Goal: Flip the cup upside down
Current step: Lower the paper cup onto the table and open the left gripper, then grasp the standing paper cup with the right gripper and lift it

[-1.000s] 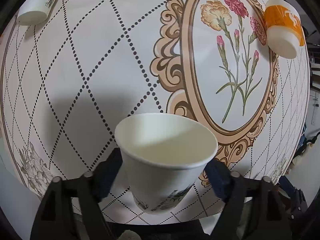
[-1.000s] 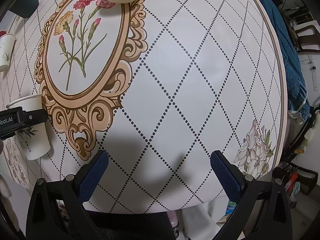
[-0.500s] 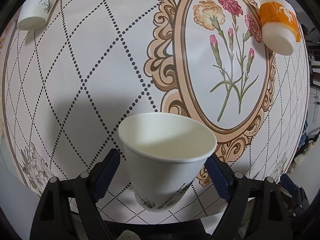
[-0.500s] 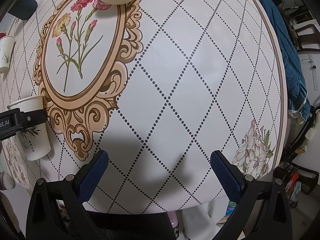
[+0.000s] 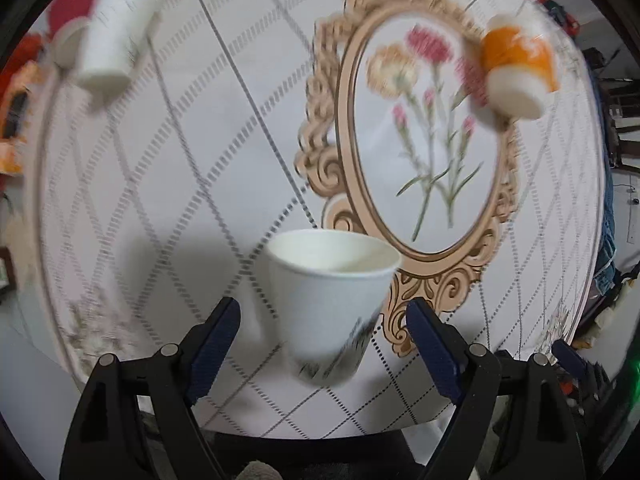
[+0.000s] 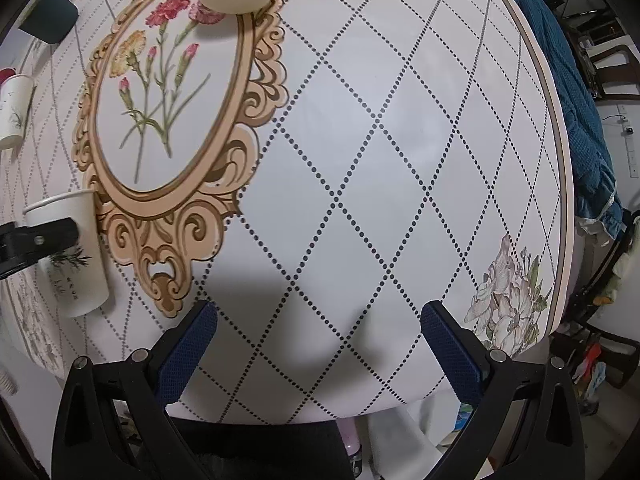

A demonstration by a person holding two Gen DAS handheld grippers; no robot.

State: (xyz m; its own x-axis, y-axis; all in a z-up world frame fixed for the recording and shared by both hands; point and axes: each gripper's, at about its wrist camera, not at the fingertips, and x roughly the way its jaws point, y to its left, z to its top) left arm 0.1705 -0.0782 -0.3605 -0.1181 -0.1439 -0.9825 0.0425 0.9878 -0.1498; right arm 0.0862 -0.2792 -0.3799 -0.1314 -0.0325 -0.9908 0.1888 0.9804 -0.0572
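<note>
Sat upright, mouth up, on the counter (image 5: 248, 128) – white paper cup (image 5: 332, 304), smack between the left gripper (image 5: 324, 316) fingers (image 5: 216, 332), spread wide and not touching it. Right gripper (image 6: 320, 332) fingers also spread, pinching nothing, well off to the cup's side.

Cup (image 5: 332, 304) stands on table (image 5: 200, 160), between open fingers (image 5: 216, 336).

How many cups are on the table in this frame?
3: an upright white cup between the left gripper fingers, an inverted white cup far left, and an inverted orange-banded cup by the floral medallion. Others may be hidden.
</note>
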